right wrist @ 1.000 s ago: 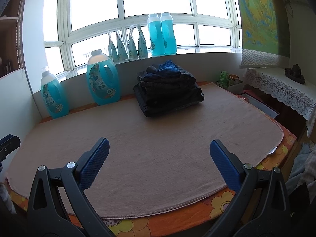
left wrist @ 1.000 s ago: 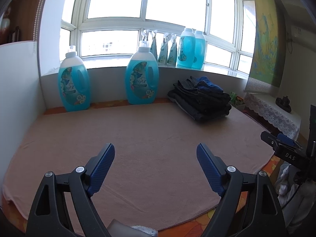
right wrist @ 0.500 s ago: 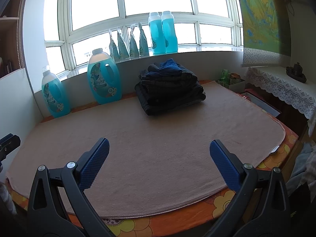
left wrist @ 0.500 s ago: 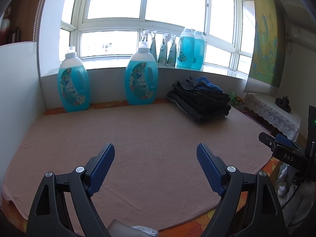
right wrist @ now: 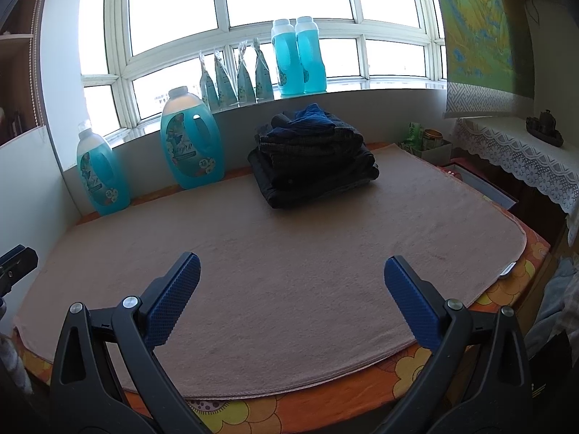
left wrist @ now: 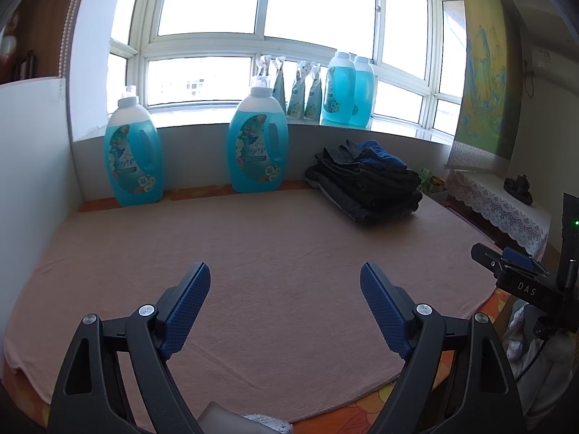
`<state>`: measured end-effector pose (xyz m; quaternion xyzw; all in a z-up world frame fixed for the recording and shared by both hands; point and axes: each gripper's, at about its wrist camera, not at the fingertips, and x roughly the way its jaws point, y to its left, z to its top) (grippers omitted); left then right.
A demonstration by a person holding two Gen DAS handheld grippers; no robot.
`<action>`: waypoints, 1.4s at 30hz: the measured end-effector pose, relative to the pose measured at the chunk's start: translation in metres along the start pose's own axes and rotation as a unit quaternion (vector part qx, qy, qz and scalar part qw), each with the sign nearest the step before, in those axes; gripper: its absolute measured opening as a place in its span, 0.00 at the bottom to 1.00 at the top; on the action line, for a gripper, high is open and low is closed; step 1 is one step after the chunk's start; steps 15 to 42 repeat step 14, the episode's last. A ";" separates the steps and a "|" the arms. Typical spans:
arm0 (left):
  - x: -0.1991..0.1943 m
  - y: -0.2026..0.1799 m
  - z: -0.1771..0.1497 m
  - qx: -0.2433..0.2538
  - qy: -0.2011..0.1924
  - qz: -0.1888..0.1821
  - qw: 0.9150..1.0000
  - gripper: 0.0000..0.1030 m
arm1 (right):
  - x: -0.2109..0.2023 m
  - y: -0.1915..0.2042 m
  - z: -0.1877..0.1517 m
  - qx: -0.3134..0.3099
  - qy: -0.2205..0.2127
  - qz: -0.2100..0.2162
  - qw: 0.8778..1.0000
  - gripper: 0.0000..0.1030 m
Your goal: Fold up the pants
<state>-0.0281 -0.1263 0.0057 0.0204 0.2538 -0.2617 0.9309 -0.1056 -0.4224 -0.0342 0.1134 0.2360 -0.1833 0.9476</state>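
Observation:
A stack of folded dark pants (left wrist: 365, 186) sits at the far right of the table by the window wall; in the right wrist view the stack (right wrist: 313, 161) is straight ahead at the back. A pink towel (left wrist: 271, 253) covers the table, and it also shows in the right wrist view (right wrist: 289, 253). My left gripper (left wrist: 286, 282) is open and empty over the near part of the towel. My right gripper (right wrist: 291, 275) is open and empty over the towel's near edge, well short of the stack. The right gripper's side shows at the right edge of the left wrist view (left wrist: 521, 275).
Two large blue detergent bottles (left wrist: 133, 155) (left wrist: 257, 152) stand against the back wall. More bottles (right wrist: 298, 58) and pouches (right wrist: 235, 76) stand on the windowsill. A lace-covered shelf (right wrist: 521, 159) is at the right. An orange flowered cloth (right wrist: 416, 361) shows at the table's front edge.
Both views have shifted slightly; the pants stack has drifted a little in each. Both grippers stay open and empty.

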 end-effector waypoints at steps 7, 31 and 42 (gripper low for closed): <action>0.003 0.001 0.000 0.000 0.003 0.003 1.000 0.83 | 0.004 0.001 -0.002 0.000 0.004 0.000 1.000 1.00; 0.002 0.003 -0.002 0.006 -0.016 0.001 1.000 0.83 | 0.012 0.004 -0.006 0.001 0.011 0.004 1.000 1.00; 0.002 0.003 -0.002 0.006 -0.016 0.001 1.000 0.83 | 0.012 0.004 -0.006 0.001 0.011 0.004 1.000 1.00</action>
